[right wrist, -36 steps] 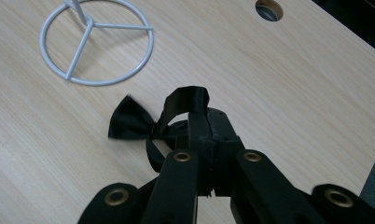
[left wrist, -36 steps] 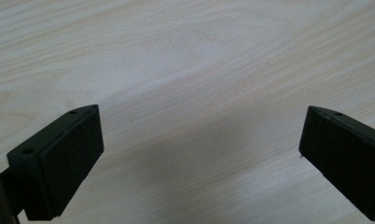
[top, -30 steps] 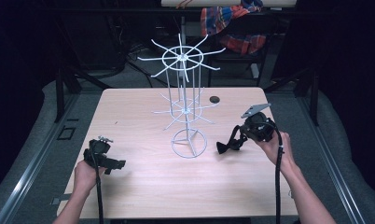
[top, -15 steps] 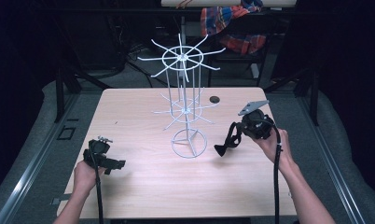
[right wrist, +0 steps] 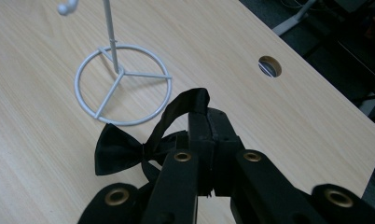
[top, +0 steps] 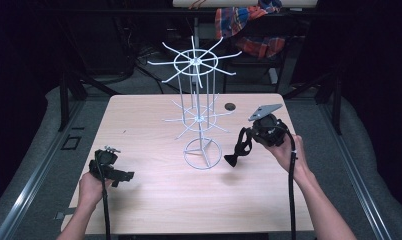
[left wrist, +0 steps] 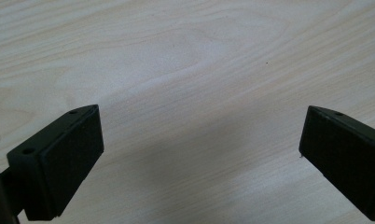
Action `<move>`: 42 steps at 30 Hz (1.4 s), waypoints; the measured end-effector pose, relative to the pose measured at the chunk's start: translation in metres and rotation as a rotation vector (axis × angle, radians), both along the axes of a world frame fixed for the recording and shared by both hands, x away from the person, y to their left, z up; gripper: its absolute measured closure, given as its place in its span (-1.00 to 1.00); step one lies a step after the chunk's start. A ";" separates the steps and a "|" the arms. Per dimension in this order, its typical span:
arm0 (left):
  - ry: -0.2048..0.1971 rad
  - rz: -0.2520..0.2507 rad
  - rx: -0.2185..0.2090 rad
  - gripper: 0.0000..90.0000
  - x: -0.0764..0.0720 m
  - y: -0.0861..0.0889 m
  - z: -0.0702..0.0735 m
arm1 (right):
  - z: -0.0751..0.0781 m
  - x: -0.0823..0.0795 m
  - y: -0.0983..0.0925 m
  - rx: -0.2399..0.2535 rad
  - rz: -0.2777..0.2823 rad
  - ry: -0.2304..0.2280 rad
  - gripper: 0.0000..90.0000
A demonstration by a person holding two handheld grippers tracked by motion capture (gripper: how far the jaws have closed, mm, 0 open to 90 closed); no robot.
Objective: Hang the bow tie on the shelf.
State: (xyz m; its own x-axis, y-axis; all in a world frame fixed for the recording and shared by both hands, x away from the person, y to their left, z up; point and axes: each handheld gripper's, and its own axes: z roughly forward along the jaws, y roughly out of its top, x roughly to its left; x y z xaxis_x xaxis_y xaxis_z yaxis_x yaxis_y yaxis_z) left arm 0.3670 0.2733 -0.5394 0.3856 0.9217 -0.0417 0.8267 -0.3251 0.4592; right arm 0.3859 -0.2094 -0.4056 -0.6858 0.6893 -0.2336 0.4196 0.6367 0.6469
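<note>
A black bow tie hangs by its strap from my right gripper, whose jaws are shut on the strap loop. The bow dangles just above the wooden table, to the right of the ring base of a white wire rack. The rack has two tiers of spoked hooks on a thin pole. My left gripper rests low at the table's front left, jaws wide open over bare wood with nothing between them.
A round cable hole is in the table behind the rack. Plaid cloth hangs beyond the far edge. Dark floor and metal frame legs surround the table.
My right gripper has risen a little with the bow tie, lifting the bow off the table. The left gripper has stayed put.
</note>
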 end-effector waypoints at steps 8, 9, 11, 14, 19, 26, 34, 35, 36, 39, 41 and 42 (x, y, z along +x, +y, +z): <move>-0.002 -0.001 -0.001 -1.00 0.000 0.000 0.000 | 0.006 -0.001 0.006 0.019 0.012 -0.016 1.00; -0.001 -0.002 0.000 -1.00 0.000 0.000 0.000 | 0.007 -0.001 0.006 0.021 0.012 -0.019 1.00; 0.000 -0.003 0.000 -1.00 0.000 0.000 0.000 | 0.009 -0.001 0.007 0.025 0.014 -0.020 1.00; 0.003 -0.005 0.002 -1.00 0.000 0.000 0.000 | 0.013 -0.002 0.009 0.035 0.020 -0.030 1.00; -0.001 -0.007 -0.005 -1.00 0.000 0.000 0.000 | 0.016 -0.005 0.010 0.035 0.026 -0.039 1.00; 0.003 -0.010 0.001 -1.00 0.001 -0.001 0.000 | 0.022 -0.012 0.010 0.046 0.040 -0.047 1.00; 0.001 -0.009 0.001 -1.00 0.001 -0.002 0.000 | 0.028 -0.021 0.011 0.044 0.058 -0.053 1.00; 0.001 -0.010 0.001 -1.00 0.001 -0.002 0.000 | 0.028 -0.022 0.012 0.056 0.061 -0.055 1.00; 0.001 -0.009 0.001 -1.00 0.001 -0.002 0.000 | 0.030 -0.023 0.013 0.048 0.067 -0.057 1.00; 0.001 -0.009 0.000 -1.00 0.001 -0.002 0.000 | 0.031 -0.025 0.015 0.043 0.073 -0.062 1.00; 0.002 -0.009 0.000 -1.00 0.001 -0.002 0.000 | 0.033 -0.027 0.018 0.047 0.084 -0.069 1.00; 0.003 -0.010 0.000 -1.00 0.001 -0.001 0.000 | 0.033 -0.027 0.018 0.047 0.084 -0.069 1.00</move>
State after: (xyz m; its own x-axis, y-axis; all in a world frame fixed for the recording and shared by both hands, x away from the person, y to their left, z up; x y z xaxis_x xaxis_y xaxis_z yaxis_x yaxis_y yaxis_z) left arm 0.3680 0.2721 -0.5396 0.3951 0.9177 -0.0426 0.8248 -0.3339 0.4562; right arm 0.3588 -0.1913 -0.3721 -0.7247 0.6416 -0.2511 0.3200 0.6362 0.7021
